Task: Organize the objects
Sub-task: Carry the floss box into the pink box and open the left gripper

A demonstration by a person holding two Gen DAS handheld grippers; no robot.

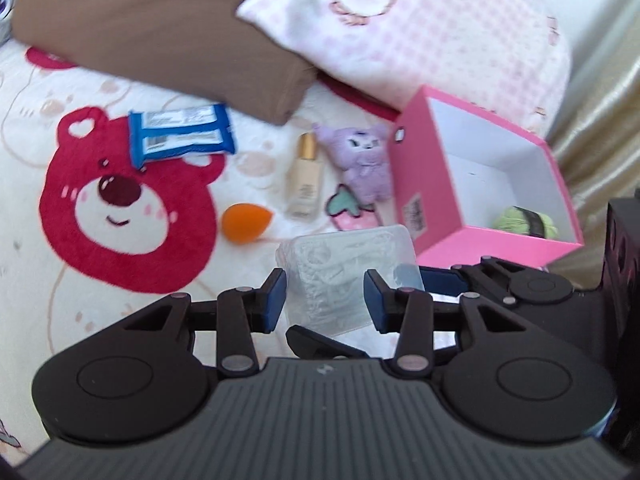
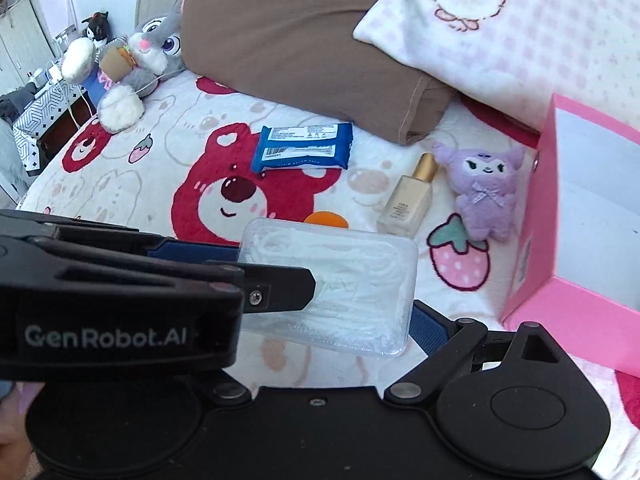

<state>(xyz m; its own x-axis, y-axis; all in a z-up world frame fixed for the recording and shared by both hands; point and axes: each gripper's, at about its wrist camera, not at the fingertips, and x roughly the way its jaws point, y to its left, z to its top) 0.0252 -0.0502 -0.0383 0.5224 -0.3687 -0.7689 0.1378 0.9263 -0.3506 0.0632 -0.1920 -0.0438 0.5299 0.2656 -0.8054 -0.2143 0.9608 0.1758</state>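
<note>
A clear plastic box of white floss picks [image 1: 344, 276] [image 2: 340, 284] is held above the bed. My left gripper [image 1: 325, 298] has its blue pads on either side of the box. My right gripper [image 2: 320, 308] comes from the right, its blue pad [image 1: 442, 280] against the box's side. The left gripper crosses the right wrist view [image 2: 160, 280] over the box. A pink open box [image 1: 480, 184] [image 2: 580, 240] stands to the right with a green item [image 1: 524, 222] inside. On the blanket lie a blue wipes pack [image 1: 182, 134] [image 2: 304, 146], a foundation bottle [image 1: 304, 178] [image 2: 410, 196], a purple plush [image 1: 360, 160] [image 2: 482, 192] and an orange sponge [image 1: 244, 222] [image 2: 326, 219].
A brown pillow [image 1: 160, 28] [image 2: 304, 40] and a pink checked pillow [image 1: 420, 28] [image 2: 520, 32] lie at the back. A grey rabbit plush [image 2: 140, 60] sits at the far left of the bed. A gold curtain [image 1: 600, 120] hangs at right.
</note>
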